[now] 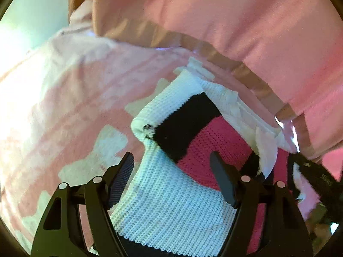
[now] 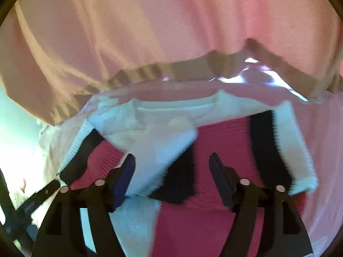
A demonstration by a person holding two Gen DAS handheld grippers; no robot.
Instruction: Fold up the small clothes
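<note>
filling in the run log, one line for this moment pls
left gripper: open over sweater | right gripper: open over sweater | sleeves folded in | pink bedding underneath

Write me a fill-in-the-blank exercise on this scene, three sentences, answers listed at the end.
1. The knitted sweater is white, pink and ____.
2. The jaws of the left gripper stand ____, the sweater's white panel lying between them.
3. The cloth under the sweater is ____ with pale patches.

Missing words: black; open; pink
</note>
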